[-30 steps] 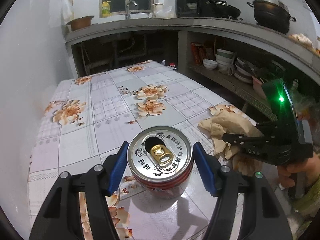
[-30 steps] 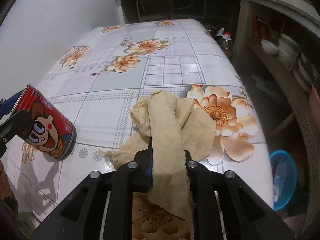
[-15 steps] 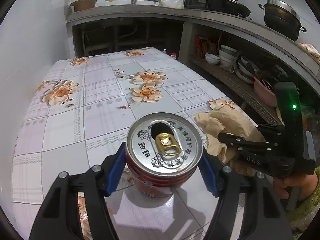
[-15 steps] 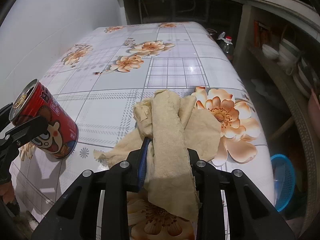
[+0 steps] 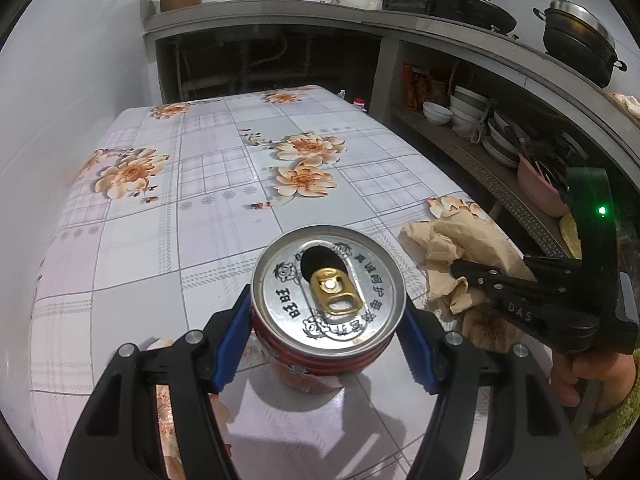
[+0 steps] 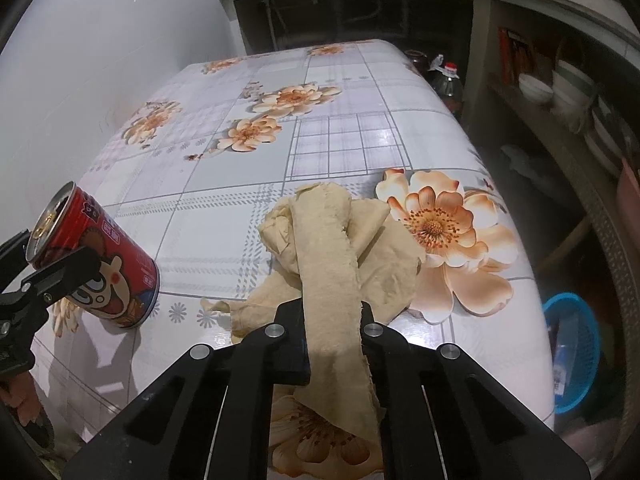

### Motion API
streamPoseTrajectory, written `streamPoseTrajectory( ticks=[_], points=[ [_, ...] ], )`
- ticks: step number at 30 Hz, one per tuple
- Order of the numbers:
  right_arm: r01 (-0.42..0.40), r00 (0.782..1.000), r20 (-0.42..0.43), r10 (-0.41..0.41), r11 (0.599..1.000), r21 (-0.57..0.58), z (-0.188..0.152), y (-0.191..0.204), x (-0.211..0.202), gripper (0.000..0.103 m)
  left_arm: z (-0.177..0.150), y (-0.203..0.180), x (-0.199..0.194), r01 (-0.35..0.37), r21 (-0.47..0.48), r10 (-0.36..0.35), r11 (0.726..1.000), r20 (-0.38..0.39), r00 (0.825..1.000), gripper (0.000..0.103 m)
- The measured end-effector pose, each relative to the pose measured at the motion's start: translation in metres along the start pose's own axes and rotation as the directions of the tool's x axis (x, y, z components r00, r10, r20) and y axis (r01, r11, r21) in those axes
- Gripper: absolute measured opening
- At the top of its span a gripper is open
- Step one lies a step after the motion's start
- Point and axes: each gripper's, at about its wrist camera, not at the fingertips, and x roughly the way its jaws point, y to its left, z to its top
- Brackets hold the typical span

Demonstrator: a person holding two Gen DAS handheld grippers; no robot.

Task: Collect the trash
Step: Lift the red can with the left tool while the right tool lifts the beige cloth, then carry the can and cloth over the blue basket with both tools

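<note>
Left of the crumpled paper [image 6: 340, 248] on the table [image 6: 360, 136], the left gripper [image 5: 326, 336] clamps the red can [image 5: 326, 312], which tilts, mouth up. The right gripper [image 6: 334, 320], jaws just closing, pinches the paper's long strip, which runs away from it. Both pieces seem secured; binning remains.

Floral tablecloth [image 5: 208, 208] on table, lidded pot [image 5: 578, 36] on counter, bowls [image 5: 460, 110] on shelf below, blue basket [image 6: 576, 348] on floor by table.
</note>
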Motion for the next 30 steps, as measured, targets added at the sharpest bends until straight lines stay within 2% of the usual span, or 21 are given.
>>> streamPoseTrajectory(
  ticks=[17,24,30],
  points=[
    [-0.018,0.999,0.036,0.017,0.999,0.029,0.004,-0.005,-0.017,0.007,0.004,-0.003,-0.005,0.014,0.01,-0.014,1.0,0.013,1.0,0.065],
    [-0.011,0.998,0.068,0.007,0.998,0.064,0.006,-0.013,-0.031,0.007,0.015,-0.009,-0.006,0.055,0.027,-0.056,0.998,0.031,0.998,0.065],
    [-0.014,0.994,0.111,0.001,0.993,0.117,0.005,-0.034,-0.044,0.007,0.032,-0.036,-0.003,0.097,0.087,-0.1,0.992,0.037,0.994,0.065]
  ],
)
